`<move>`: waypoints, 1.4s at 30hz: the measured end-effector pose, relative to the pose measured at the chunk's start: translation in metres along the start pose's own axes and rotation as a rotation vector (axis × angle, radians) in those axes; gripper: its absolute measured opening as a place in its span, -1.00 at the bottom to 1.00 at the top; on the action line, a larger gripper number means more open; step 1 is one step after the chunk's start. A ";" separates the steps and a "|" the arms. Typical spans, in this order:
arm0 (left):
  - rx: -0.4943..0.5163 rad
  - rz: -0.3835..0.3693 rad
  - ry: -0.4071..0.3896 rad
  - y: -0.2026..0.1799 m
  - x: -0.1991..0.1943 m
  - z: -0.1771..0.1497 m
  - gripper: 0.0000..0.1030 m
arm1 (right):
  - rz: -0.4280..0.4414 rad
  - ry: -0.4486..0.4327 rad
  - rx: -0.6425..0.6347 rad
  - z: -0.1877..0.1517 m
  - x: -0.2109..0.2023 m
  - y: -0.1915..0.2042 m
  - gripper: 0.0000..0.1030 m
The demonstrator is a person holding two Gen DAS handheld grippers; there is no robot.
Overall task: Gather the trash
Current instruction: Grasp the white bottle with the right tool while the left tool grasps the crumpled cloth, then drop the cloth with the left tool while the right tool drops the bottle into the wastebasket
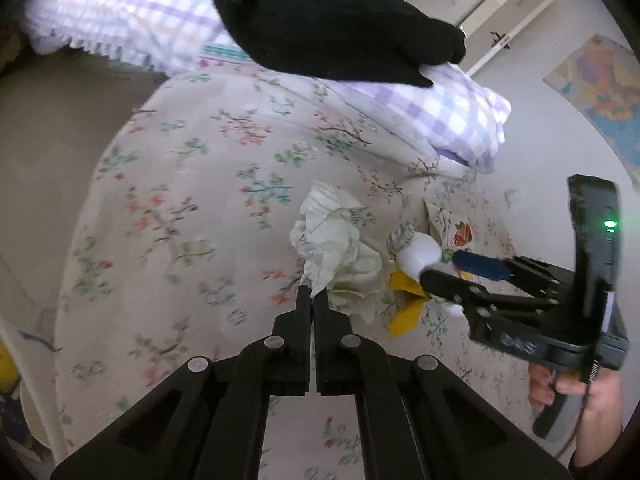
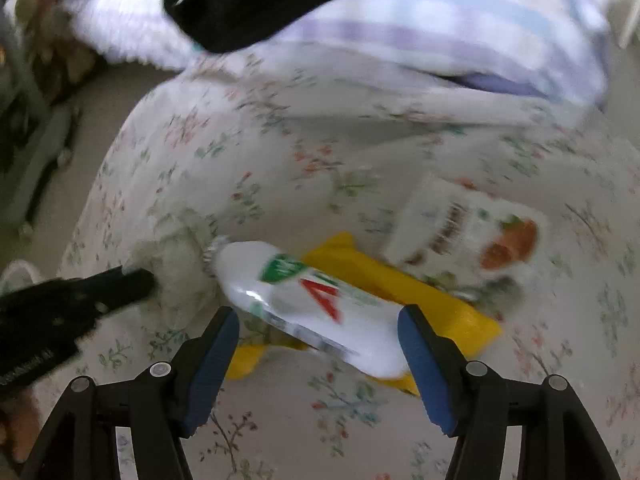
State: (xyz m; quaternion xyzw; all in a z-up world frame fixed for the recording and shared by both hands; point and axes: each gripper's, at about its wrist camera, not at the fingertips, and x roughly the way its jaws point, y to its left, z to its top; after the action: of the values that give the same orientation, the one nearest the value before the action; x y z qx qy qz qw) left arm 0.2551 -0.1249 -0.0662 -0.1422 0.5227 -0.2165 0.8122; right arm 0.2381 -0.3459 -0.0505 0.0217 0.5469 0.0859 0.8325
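- Soft, even daylight fills both views; shadows on the floral bedspread (image 1: 192, 184) are faint.
- Right wrist view is heavily motion-blurred, worst far ahead of the fingers.
- Glare streaks the white bottle (image 2: 308, 304).
- Fisheye bending and dark corners frame both views.

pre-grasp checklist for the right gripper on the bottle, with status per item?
1. Right gripper open: ok, jaws spread wide.
2. White bottle between the jaws: ok, it lies diagonally across the gap.
3. Contact with bottle: cannot tell, image blurred.
4. Yellow wrapper out of the grip path: not ok, it lies under the bottle.
5. Left gripper out of the way: ok, shut on the crumpled paper beside the bottle's neck.
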 end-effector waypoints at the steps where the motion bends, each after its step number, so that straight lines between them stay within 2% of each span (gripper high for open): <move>1: 0.001 0.006 -0.004 0.003 -0.005 -0.001 -0.99 | -0.034 0.012 -0.038 0.002 0.006 0.008 0.34; 2: 0.002 0.009 -0.006 0.005 -0.008 -0.002 -0.99 | -0.061 0.019 -0.063 0.004 0.010 0.014 0.32; 3: 0.000 0.010 -0.008 0.006 -0.012 -0.002 -0.99 | -0.090 0.028 -0.095 0.005 0.014 0.020 0.18; 4: -0.002 0.010 -0.011 0.008 -0.016 -0.003 -0.99 | -0.100 0.036 -0.109 0.007 0.016 0.024 -0.08; 9: -0.017 0.013 -0.022 0.010 -0.043 -0.010 -0.99 | -0.116 0.045 -0.118 0.010 0.016 0.030 -0.23; 15: -0.025 0.021 -0.052 0.017 -0.082 -0.029 -0.99 | -0.078 -0.008 -0.043 0.006 -0.018 0.032 -0.26; 18: -0.032 0.034 -0.067 0.025 -0.102 -0.041 -0.99 | -0.026 -0.045 0.030 0.000 -0.039 0.036 -0.26; 23: -0.035 0.083 -0.095 0.046 -0.137 -0.062 -0.99 | 0.041 -0.074 0.105 -0.017 -0.060 0.058 -0.26; 28: -0.060 0.140 -0.126 0.079 -0.167 -0.083 -0.99 | 0.087 -0.089 0.105 -0.034 -0.075 0.092 -0.26; 33: -0.120 0.189 -0.164 0.119 -0.186 -0.105 -0.99 | 0.139 -0.084 0.107 -0.044 -0.075 0.124 -0.26; 35: -0.145 0.211 -0.151 0.133 -0.191 -0.111 -0.99 | 0.159 -0.081 0.097 -0.047 -0.072 0.140 -0.26; 42: -0.238 0.232 -0.190 0.177 -0.217 -0.123 -0.99 | 0.209 -0.048 0.047 -0.054 -0.048 0.193 -0.26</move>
State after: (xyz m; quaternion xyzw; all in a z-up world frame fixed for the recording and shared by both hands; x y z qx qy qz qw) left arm 0.1007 0.1364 -0.0274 -0.1959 0.4786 -0.0435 0.8548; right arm 0.1475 -0.1674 -0.0037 0.1000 0.5234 0.1588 0.8312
